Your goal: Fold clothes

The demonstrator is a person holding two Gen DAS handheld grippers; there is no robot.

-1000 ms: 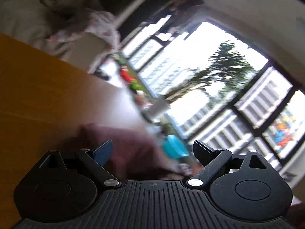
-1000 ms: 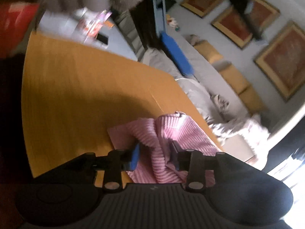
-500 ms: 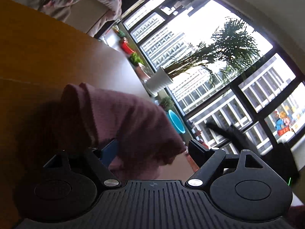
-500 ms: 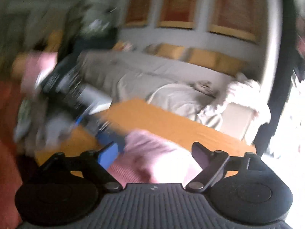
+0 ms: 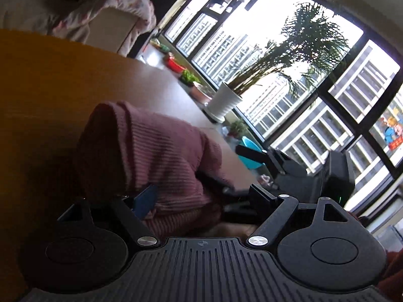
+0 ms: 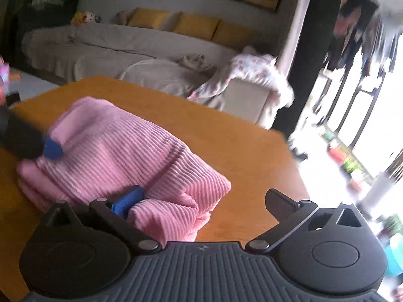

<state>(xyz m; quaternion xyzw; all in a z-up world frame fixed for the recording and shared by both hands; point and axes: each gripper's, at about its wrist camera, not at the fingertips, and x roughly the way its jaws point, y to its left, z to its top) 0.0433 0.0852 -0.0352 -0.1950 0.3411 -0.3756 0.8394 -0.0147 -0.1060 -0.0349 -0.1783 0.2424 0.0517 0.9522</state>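
A pink ribbed sweater [image 6: 121, 151] lies folded in a thick bundle on the orange wooden table [image 6: 226, 136]. My right gripper [image 6: 204, 193] sits at its near corner with its jaws opening wide. The cloth lies against the blue left pad [image 6: 127, 201], and the right finger [image 6: 279, 198] stands free over bare wood. My left gripper [image 5: 202, 192] is open at the opposite end. The sweater [image 5: 151, 148], dark in shadow there, drapes over its blue left pad [image 5: 146, 198]. The left gripper [image 6: 37, 143] shows at the sweater's far left edge in the right wrist view.
A grey covered sofa [image 6: 113, 47] with yellow cushions and a patterned blanket [image 6: 252, 73] stands beyond the table's far edge. Big windows, a potted palm in a white pot [image 5: 224, 100] and small plants line the floor on the window side.
My right gripper has let go of the sweater, opened wide and swung round. The sweater now lies as a folded bundle. My left gripper has come lower and closer to it.
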